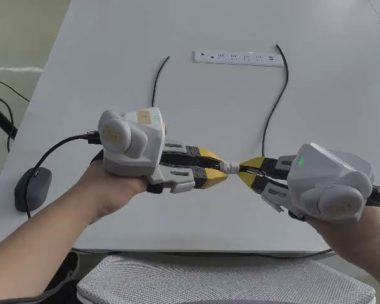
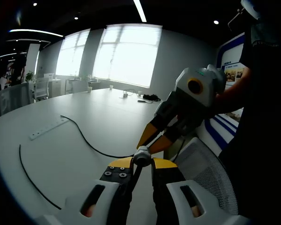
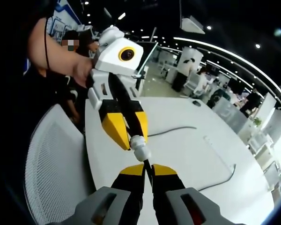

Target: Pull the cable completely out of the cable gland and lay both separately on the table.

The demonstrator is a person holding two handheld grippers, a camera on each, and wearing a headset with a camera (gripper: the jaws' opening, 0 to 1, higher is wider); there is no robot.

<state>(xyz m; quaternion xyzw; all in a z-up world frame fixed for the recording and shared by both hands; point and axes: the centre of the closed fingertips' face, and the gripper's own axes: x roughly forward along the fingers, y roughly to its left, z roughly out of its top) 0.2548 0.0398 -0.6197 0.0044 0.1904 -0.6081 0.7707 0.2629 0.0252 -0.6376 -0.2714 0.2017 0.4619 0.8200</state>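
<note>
Centrally in the head view, two hand-held tools meet tip to tip in mid-air above the near edge of a white desk (image 1: 342, 95). The left tool (image 1: 220, 170), w/ yellow-tipped jaws, is clamped on a small white cable gland (image 1: 230, 167). The gland sits btwn the two sets of tips, off the desk. The right tool (image 1: 246, 171) faces it from the other side, its jaws pinched on a thin black cable (image 1: 275, 104) just beside the gland.

In the right gripper view, the cable is a short straight line from the gland into the narrow slot btwn the right tool's jaws, so cable & gland are joined.

Beyond the right tool, the cable lies on the desk & winds away toward a white power strip (image 1: 239, 58), flat near the far side. A 2nd black wire (image 1: 156, 79) lies left of the strip & passes behind the left tool; can't tell if it's the same cable.

A dark mouse (image 1: 31, 188) rests at the desk's left edge. A grey mesh chair (image 1: 228, 282) shows below the desk.
</note>
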